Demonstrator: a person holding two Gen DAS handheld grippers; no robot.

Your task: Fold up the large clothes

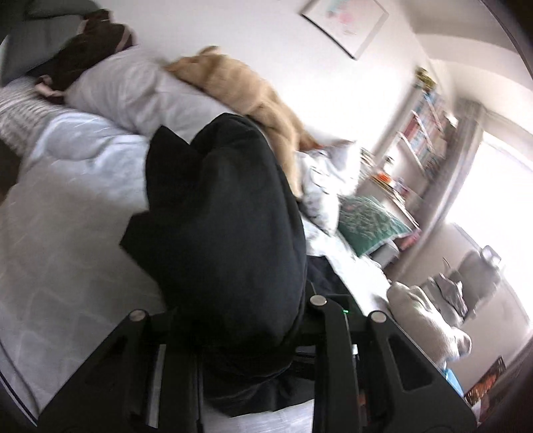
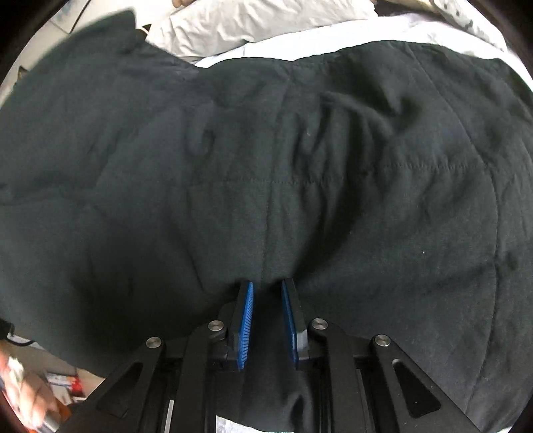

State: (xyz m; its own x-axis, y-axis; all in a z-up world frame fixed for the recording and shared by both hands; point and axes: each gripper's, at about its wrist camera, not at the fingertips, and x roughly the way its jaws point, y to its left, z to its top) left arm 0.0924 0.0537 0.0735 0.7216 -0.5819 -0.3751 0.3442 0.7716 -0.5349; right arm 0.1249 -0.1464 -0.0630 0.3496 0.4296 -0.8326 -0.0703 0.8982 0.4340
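In the right wrist view, the right gripper (image 2: 267, 289) is sitting low at the near edge of the bed, its two blue-padded jaws standing a little apart with a bunch of the black garment (image 2: 266, 166) running down between them; the fabric is filling the gap, so the jaws are grasping the garment's near hem. The cloth is spreading out from there across almost the whole view, lying wrinkled and stitched in seams over the pale blue quilt (image 2: 299, 40), with a white pillow (image 2: 260, 23) showing past its far edge. In the left wrist view, the left gripper (image 1: 253, 326) is raised and tilted over the bed, and a thick fold of the same black garment (image 1: 226, 216) is draping over its front and hiding the jaws, so whether they are clenched or released cannot be told. The fold is hanging above the quilt (image 1: 66, 206), which is covering the bed to the left. Farther on, a white pillow (image 1: 133, 90) is lying near the head of the bed with a tan garment (image 1: 246, 93) resting across it and a dark brown cloth (image 1: 86, 50) bunched at the far left corner. To the right, a teal patterned cushion (image 1: 369, 223) is sitting beside the bed, and a bookshelf (image 1: 423, 133) is standing against the far wall next to a bright window (image 1: 499, 186).
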